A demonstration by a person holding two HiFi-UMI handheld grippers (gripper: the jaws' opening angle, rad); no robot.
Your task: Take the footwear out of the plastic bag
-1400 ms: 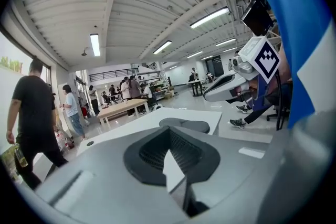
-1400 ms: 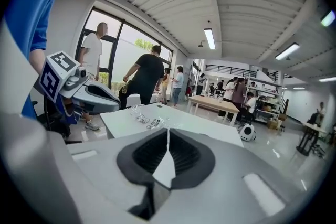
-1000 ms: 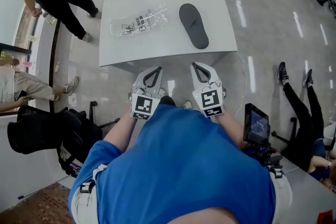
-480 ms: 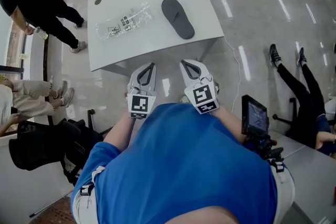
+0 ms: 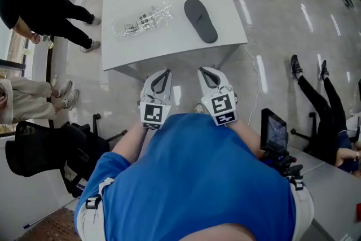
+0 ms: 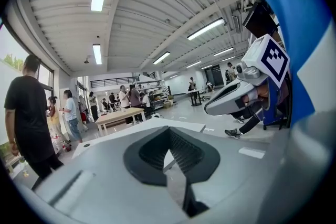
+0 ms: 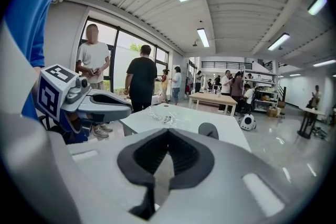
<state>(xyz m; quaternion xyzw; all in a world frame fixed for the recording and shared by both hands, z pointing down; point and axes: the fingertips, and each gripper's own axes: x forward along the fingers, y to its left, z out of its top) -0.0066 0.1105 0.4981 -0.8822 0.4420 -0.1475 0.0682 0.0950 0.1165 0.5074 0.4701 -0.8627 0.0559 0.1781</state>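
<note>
Left claw (image 5: 166,73) and right claw (image 5: 202,70) pressed together, empty, short of counter (image 5: 169,51) edge. Slipper (image 5: 201,20) on counter, beside bag (image 5: 141,21), apart.

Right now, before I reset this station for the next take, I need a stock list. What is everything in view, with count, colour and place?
table: one, white, top centre of the head view
plastic bag: one, clear with dark print, on the table's left half
slipper: one, dark grey, on the table right of the bag, outside it
standing person: one, black clothes, left of the table
person on the floor: one, black trousers, right side
black bag: one, lower left
screen: one, black, lower right
left gripper: one, white, shut and empty, short of the table's near edge
right gripper: one, white, shut and empty, beside it
</note>
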